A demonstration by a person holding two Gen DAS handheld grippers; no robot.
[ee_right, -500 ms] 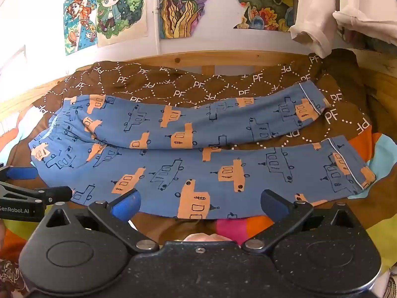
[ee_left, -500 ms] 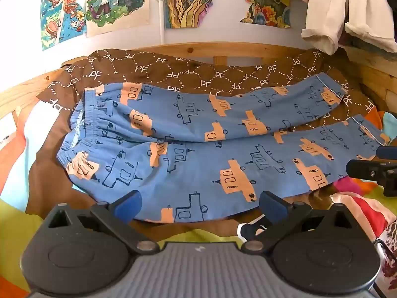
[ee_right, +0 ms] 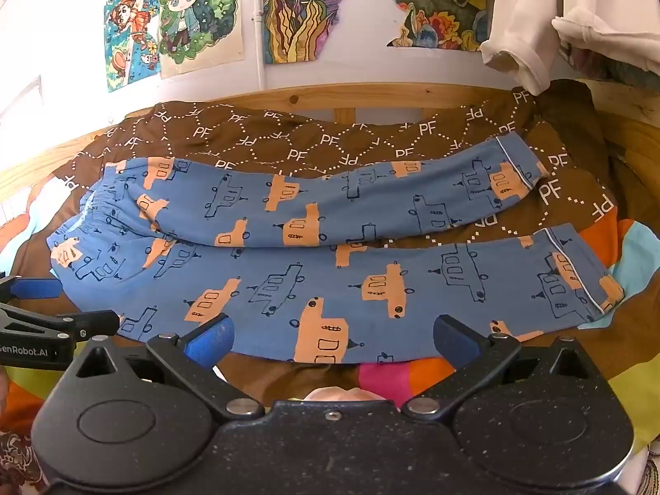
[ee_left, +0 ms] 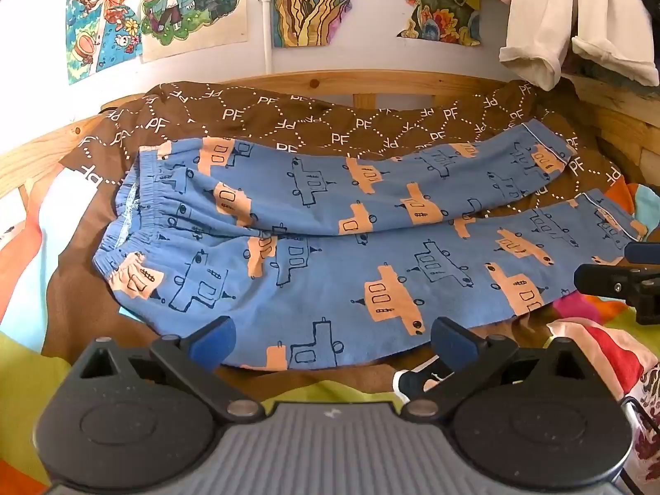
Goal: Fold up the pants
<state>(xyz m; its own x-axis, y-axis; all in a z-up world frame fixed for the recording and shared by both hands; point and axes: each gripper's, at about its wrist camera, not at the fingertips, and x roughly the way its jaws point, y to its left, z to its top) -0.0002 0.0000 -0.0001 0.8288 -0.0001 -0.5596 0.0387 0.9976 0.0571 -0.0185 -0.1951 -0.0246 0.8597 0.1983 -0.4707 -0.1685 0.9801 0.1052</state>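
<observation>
Brown quilt point(ee_left: 255, 119) under blue pants point(ee_left: 330, 280), legs splayed ahead of both grippers. Left gripper point(ee_left: 332, 340) and right gripper point(ee_right: 332, 340) gape empty. Risk: pinching quilt along with hem.

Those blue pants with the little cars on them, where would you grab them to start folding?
Probably by the near leg of the pants, at its lower edge: one hand-held gripper near the waistband, the other near the cuff. The pants lie flat with the legs side by side, and that edge faces both open grippers, so coming in low from the near side lets the leg fold over the far one.
</observation>
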